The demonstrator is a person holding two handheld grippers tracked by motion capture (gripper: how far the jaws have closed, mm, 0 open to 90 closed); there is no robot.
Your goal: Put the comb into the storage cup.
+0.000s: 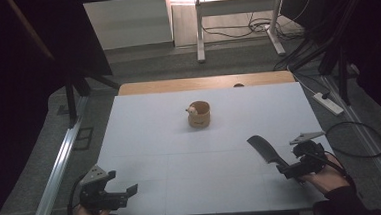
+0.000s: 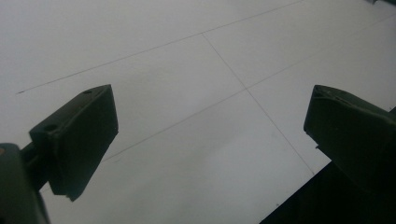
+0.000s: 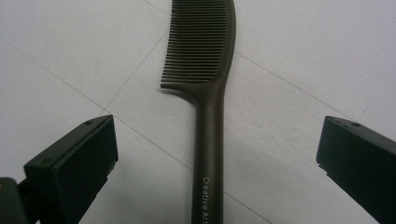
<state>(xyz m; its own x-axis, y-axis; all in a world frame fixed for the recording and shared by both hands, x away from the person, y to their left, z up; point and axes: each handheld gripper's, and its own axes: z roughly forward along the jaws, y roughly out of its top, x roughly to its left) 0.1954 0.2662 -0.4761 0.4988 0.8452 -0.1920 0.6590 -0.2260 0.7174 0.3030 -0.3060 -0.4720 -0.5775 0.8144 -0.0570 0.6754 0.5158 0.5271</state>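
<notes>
Nearest, at 7 o'clock on the table (image 1: 180,138): left tongs (image 1: 126,191), jaws wide, nothing between them, resting over bare white surface. At 4 o'clock: right tongs (image 1: 281,169), jaws spread as wide as they go, the dark comb (image 1: 267,150) lying flat between them, pads clear of it on both sides. In the right gripper view the comb handle (image 3: 208,154) runs straight up the middle of the gap, untouched.

Comb's long axis runs from 4 o'clock toward 11; handle end toward the person, toothed head pointing away and left, toward the cup. Teeth face left in the right gripper view.

Judged step: grasp or release of the comb at its handle. To grip well, close squarely across the handle, below the teeth.

Farther off, near centre: small tan cup (image 1: 199,114), upright, well apart from the comb.
</notes>
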